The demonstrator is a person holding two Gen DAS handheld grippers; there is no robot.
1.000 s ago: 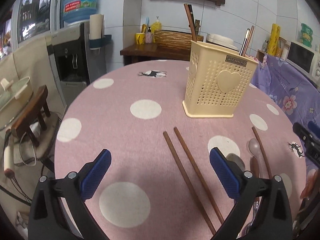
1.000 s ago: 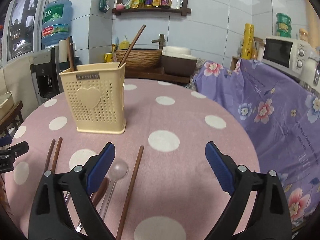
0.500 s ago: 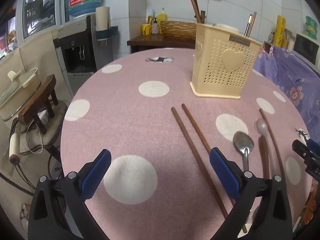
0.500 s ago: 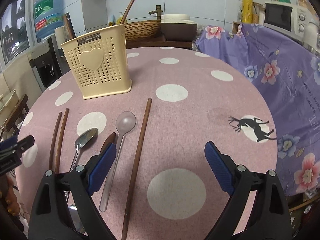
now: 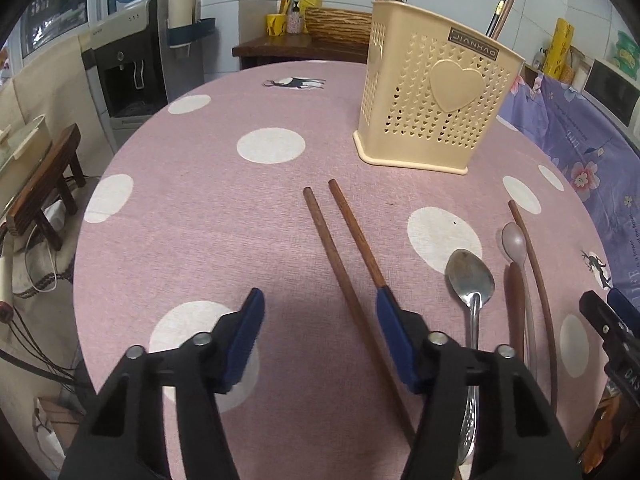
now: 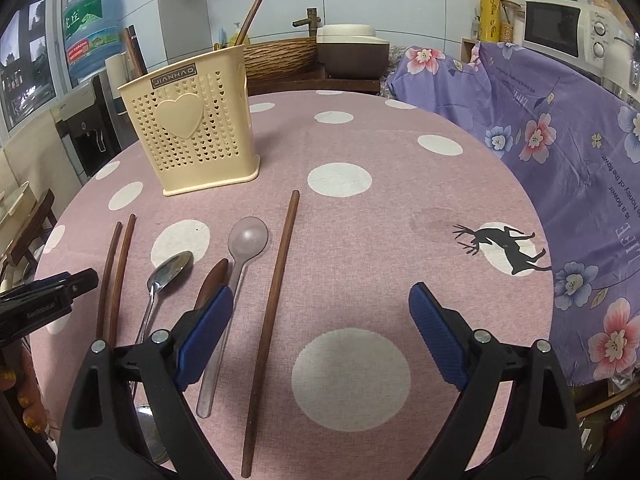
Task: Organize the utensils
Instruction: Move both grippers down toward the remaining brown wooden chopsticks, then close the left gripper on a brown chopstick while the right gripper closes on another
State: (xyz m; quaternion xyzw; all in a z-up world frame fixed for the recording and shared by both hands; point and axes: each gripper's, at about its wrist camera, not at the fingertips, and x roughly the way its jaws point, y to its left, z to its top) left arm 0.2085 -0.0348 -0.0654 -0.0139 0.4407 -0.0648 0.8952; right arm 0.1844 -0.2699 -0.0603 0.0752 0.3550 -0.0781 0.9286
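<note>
A cream perforated utensil holder stands on the pink polka-dot table and holds a few upright sticks. Two brown chopsticks lie side by side. A metal spoon, a clear plastic spoon, a dark brown utensil and a single long chopstick lie to their right. My left gripper is open, low over the chopsticks' near half. My right gripper is open, over the single chopstick's near part.
The round table drops off at its rim. A purple floral cloth covers furniture to the right. A water dispenser and a wooden stool stand left of the table. A counter with a basket is behind.
Both grippers have pulled back and dipped toward the table, so more utensils show. The left gripper's jaws have narrowed and now straddle the pair of chopsticks. The utensils have not moved.
</note>
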